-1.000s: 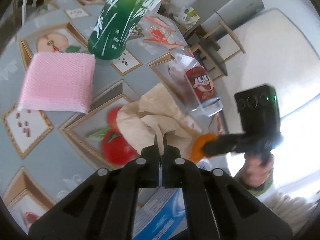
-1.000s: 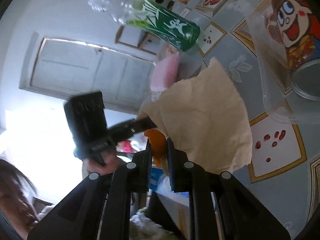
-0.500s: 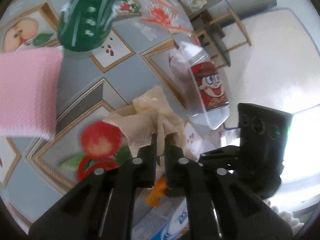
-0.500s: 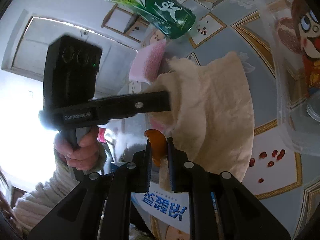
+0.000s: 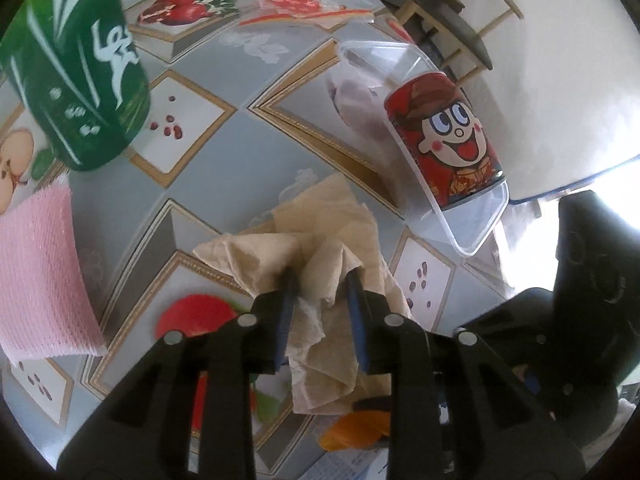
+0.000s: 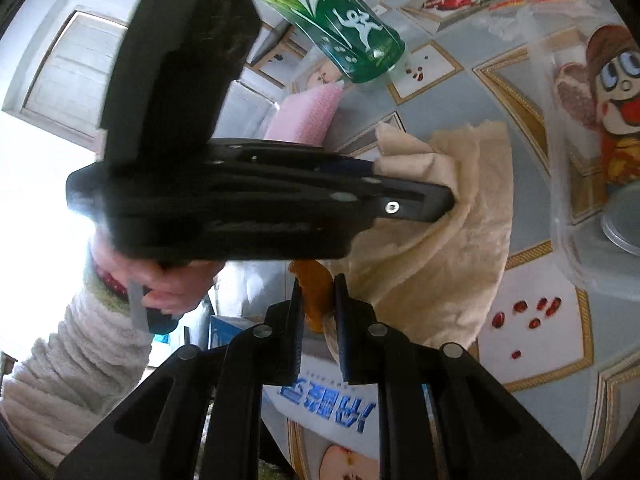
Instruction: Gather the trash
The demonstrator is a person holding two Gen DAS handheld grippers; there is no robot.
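A crumpled beige paper napkin (image 5: pixel 328 236) lies on the patterned tablecloth (image 5: pixel 224 184); it also shows in the right wrist view (image 6: pixel 452 240). My left gripper (image 5: pixel 320 280) is open, its fingers straddling a raised fold of the napkin. My right gripper (image 6: pixel 318 292) is shut on an orange peel (image 6: pixel 314 296) at the table's edge; the peel also shows under the left gripper (image 5: pixel 352 434). The left gripper's body (image 6: pixel 224 204) crosses the right wrist view, its tips on the napkin.
A green plastic bottle (image 5: pixel 76 68) lies at the left, a pink sponge (image 5: pixel 36 276) below it. A clear plastic tub (image 5: pixel 460 216) holds a red cartoon can (image 5: pixel 444 136). A crinkled clear wrapper (image 5: pixel 296 0) lies far back. A blue-printed box (image 6: pixel 332 404) sits under the table edge.
My left gripper has opened from shut and moved forward over the napkin, its fingers now around a fold. My right gripper still holds the orange peel.
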